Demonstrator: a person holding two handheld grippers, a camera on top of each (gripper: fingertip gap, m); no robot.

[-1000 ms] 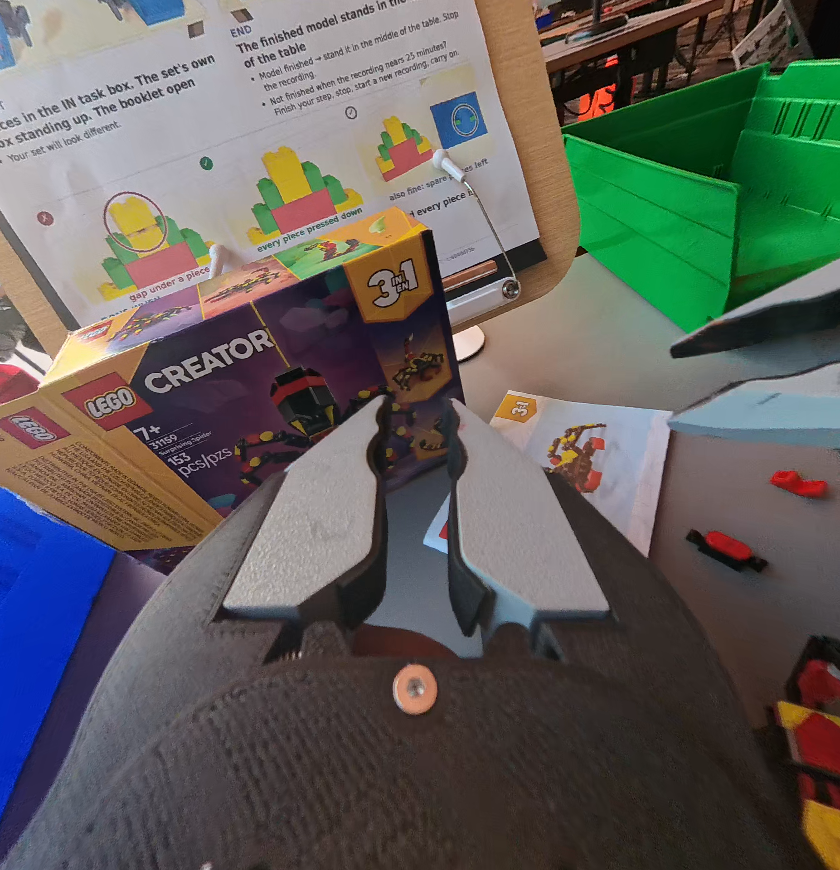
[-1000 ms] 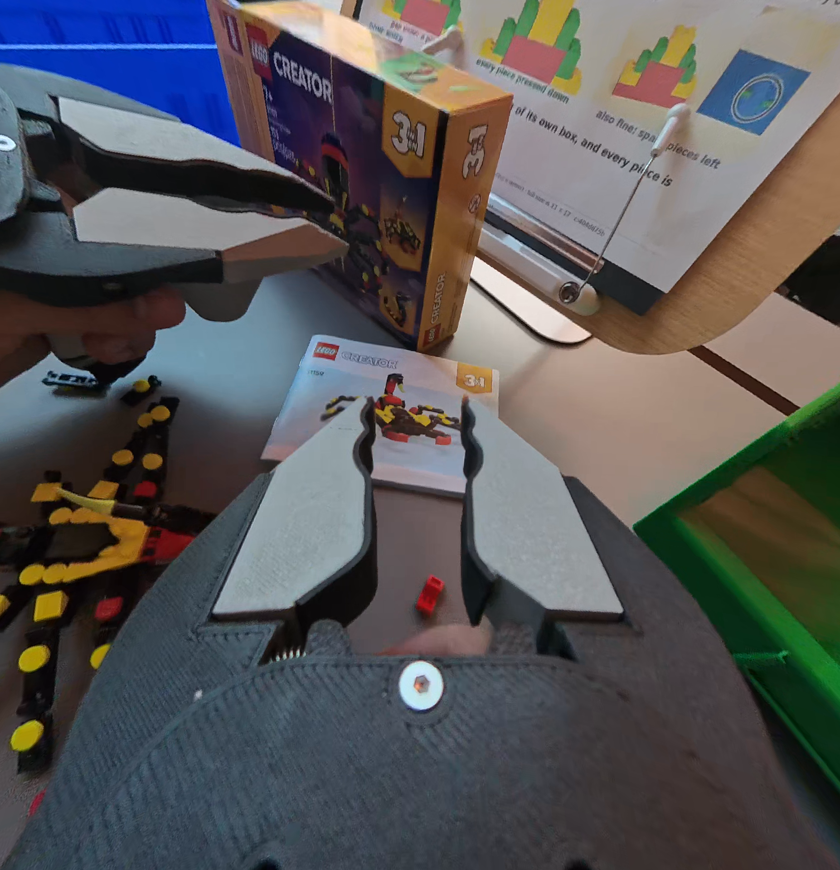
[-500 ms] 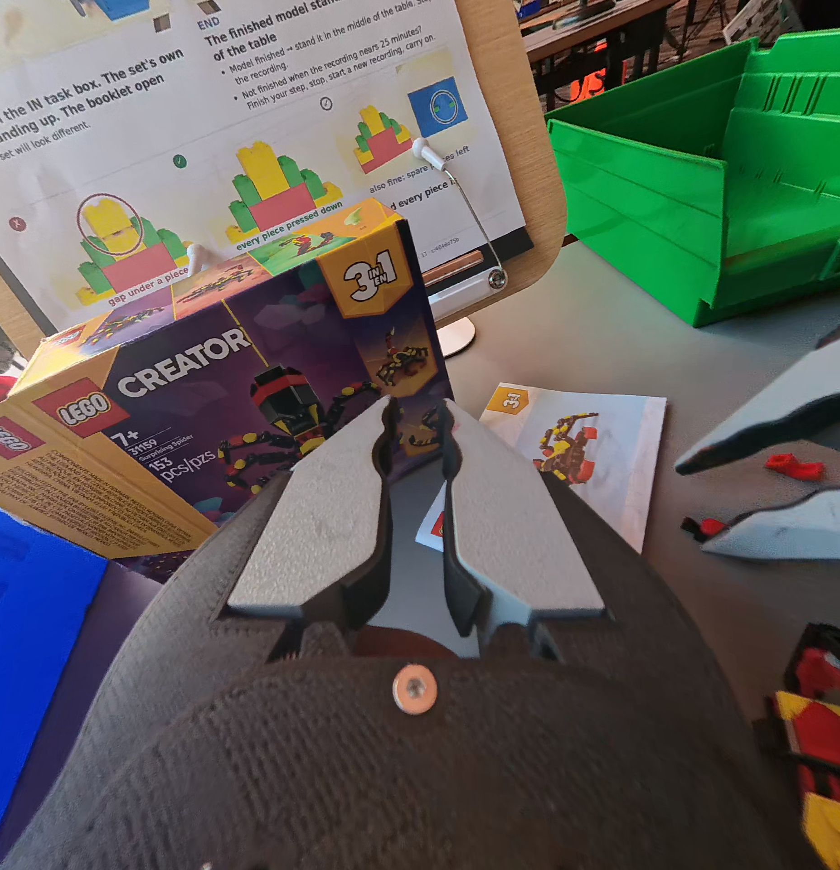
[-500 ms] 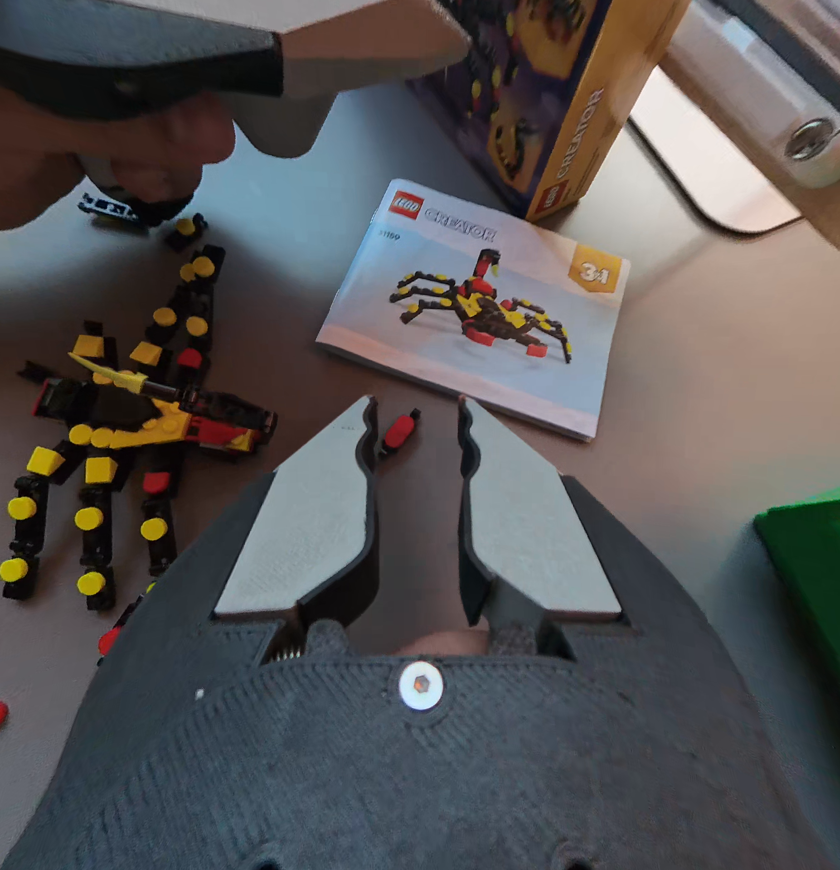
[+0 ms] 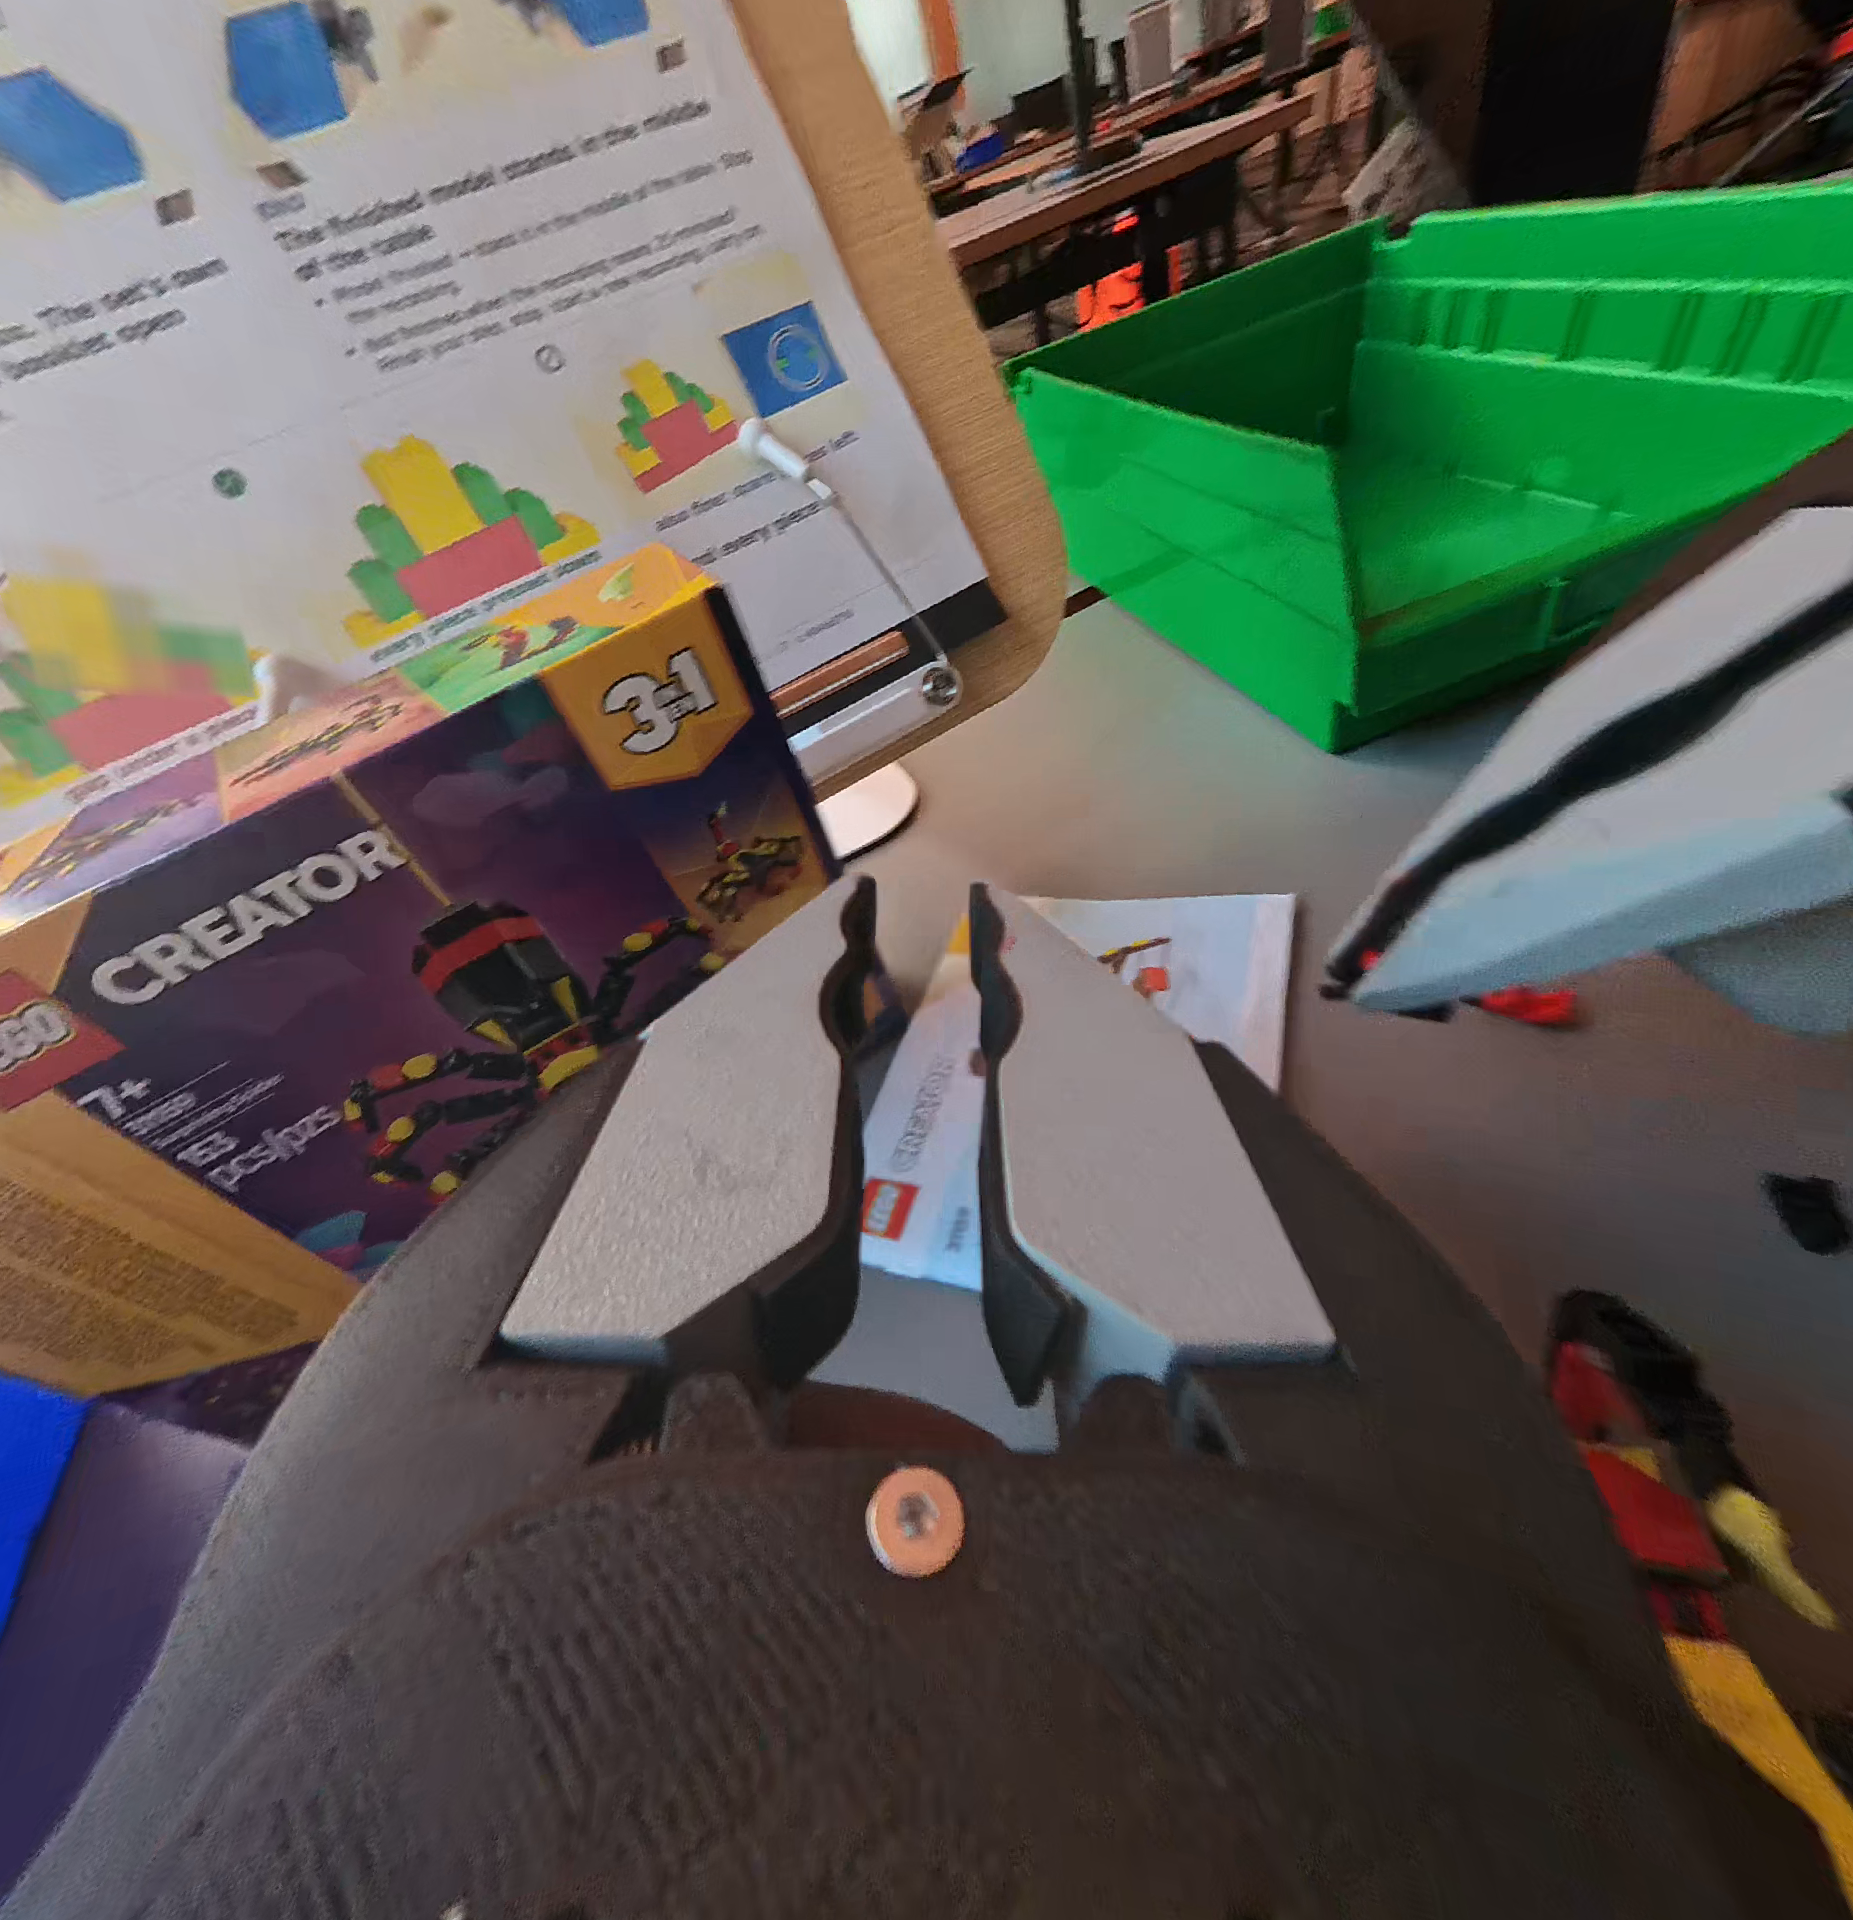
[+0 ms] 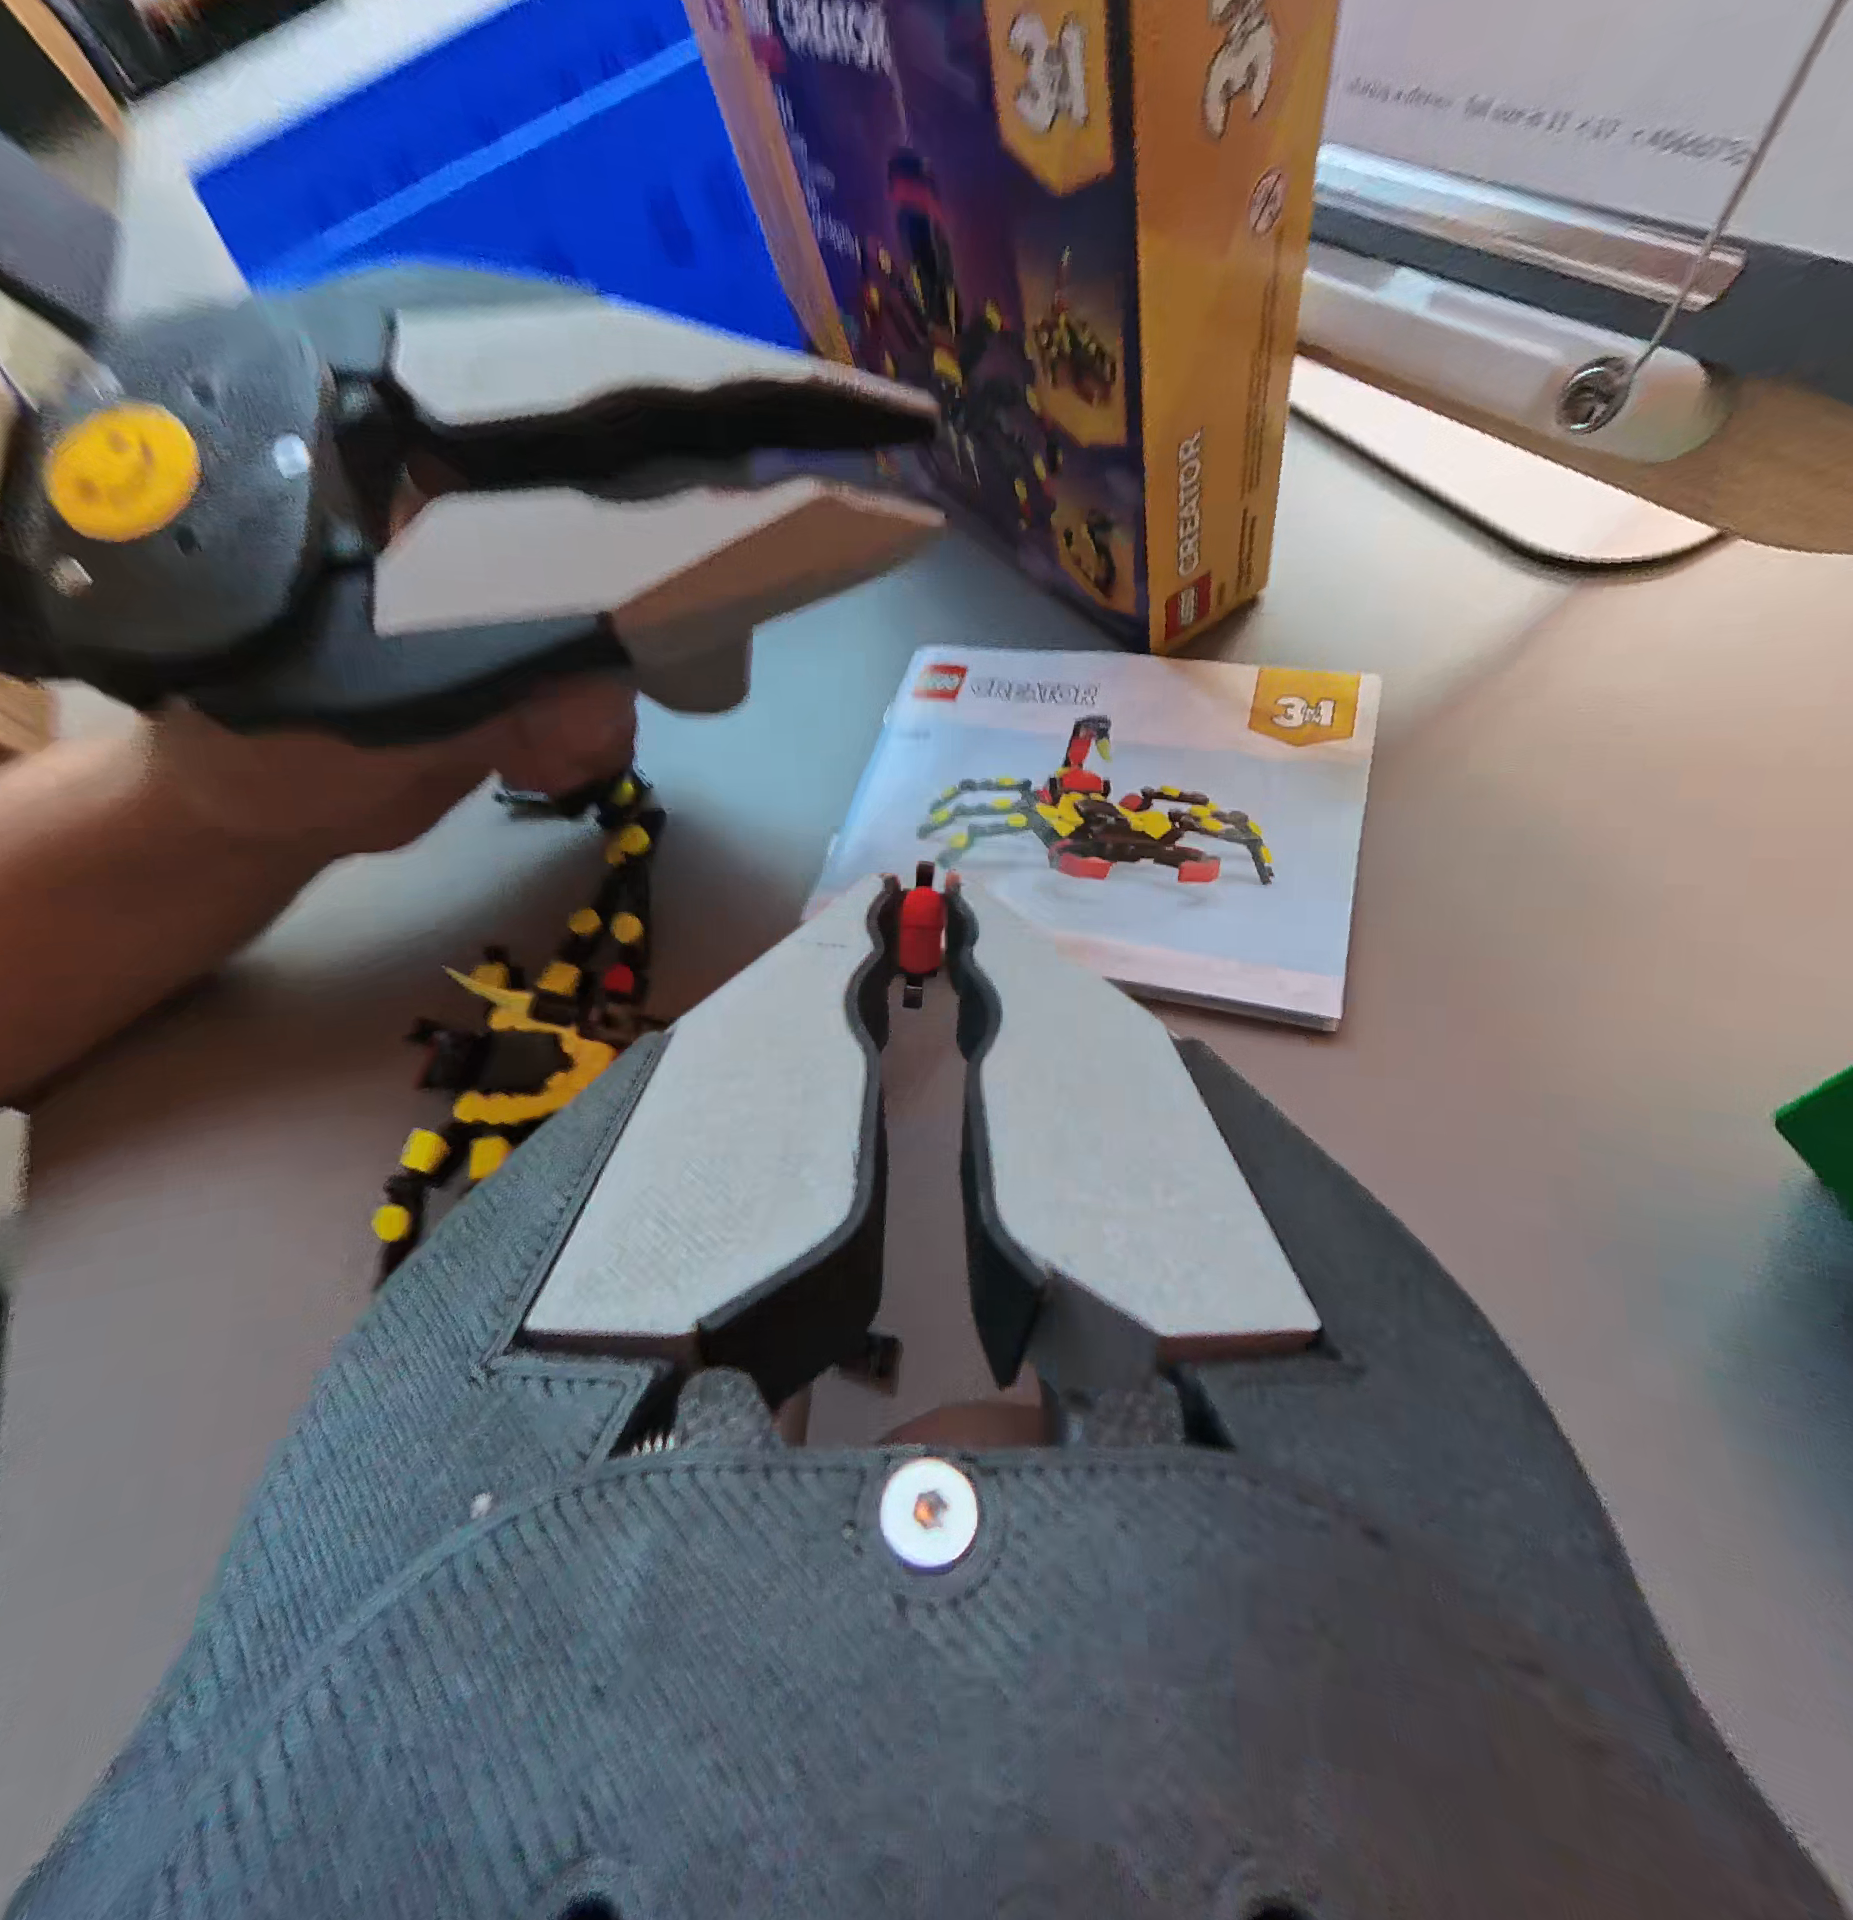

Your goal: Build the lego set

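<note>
Right wrist view: a small red-and-black piece [image 6: 920, 928] is clamped in the right claw [image 6: 919, 914] beside the half-built scorpion model [image 6: 532, 1049]; the left claw [image 5: 917, 925] is parted, nothing held.

The left gripper [image 5: 917, 914] hangs above the grey table [image 5: 1161, 769] with its two fingers apart and nothing between them. Under its tips lies a white booklet [image 5: 1213, 966], and just to the left stands a purple and yellow toy box [image 5: 434, 935] in front of an instruction board [image 5: 486, 312]. The right gripper [image 5: 1353, 977] reaches in from the right, near a green bin [image 5: 1265, 582]. A red, black and yellow brick model [image 5: 1670, 1496] lies at lower right.
</note>
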